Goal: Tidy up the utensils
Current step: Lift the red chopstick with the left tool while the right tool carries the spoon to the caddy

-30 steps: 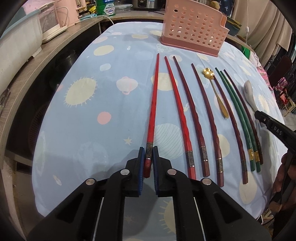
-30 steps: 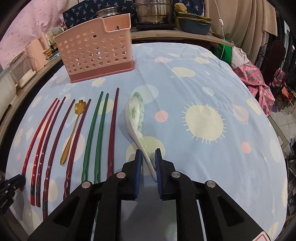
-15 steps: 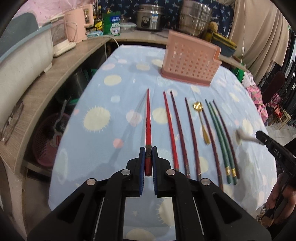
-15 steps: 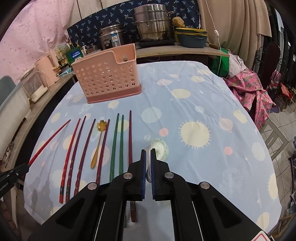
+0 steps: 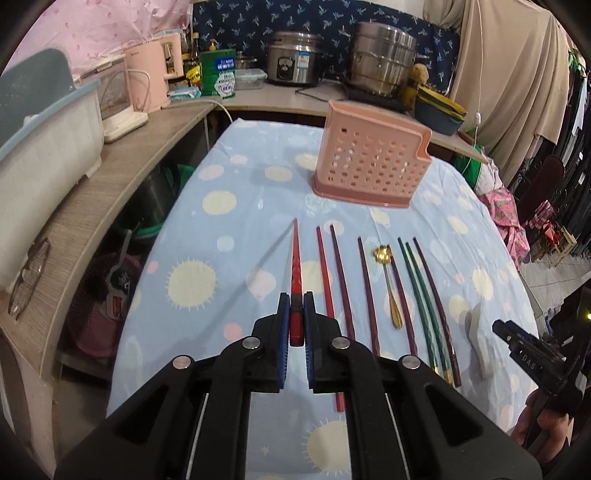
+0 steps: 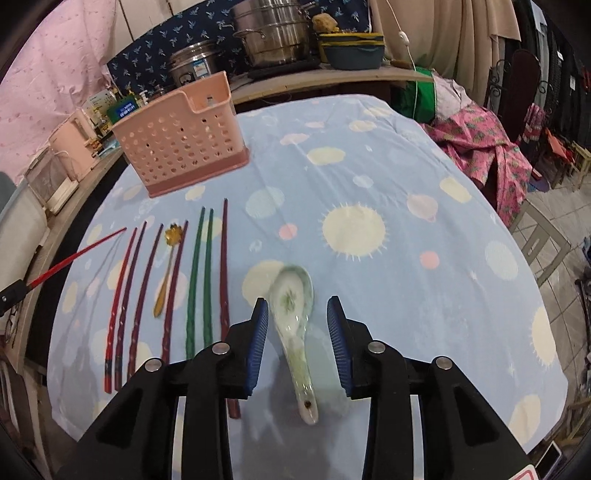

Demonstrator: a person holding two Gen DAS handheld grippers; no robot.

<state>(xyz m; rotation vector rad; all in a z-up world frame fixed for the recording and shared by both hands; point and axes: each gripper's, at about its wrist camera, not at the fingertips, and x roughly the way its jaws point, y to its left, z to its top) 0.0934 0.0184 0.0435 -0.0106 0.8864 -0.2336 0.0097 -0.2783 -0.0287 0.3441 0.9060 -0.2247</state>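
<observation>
My left gripper [image 5: 294, 306] is shut on the thick end of a red chopstick [image 5: 295, 258], which is held off the blue spotted tablecloth [image 5: 229, 236] with its tip pointing at the pink perforated holder [image 5: 369, 166]. The right gripper [image 6: 297, 310] has its jaws opening. The white ceramic spoon [image 6: 291, 299] lies blurred between the blue pads [image 6: 258, 332], touching neither. Whether it rests on the cloth I cannot tell. The remaining chopsticks [image 6: 195, 273] and a gold spoon [image 6: 168, 273] lie in a row left of it.
The pink holder [image 6: 181, 144] stands at the table's far side. Behind it a counter carries a rice cooker [image 5: 293, 68], steel pots [image 6: 273, 33] and a pink kettle [image 5: 151, 77]. A wooden shelf [image 5: 92, 206] runs along the left; pink cloth [image 6: 484, 147] hangs at the right.
The left gripper rose with the red chopstick, lifting it off the cloth. The right gripper shut on the spoon and raised it, then its jaws parted and the spoon came free.
</observation>
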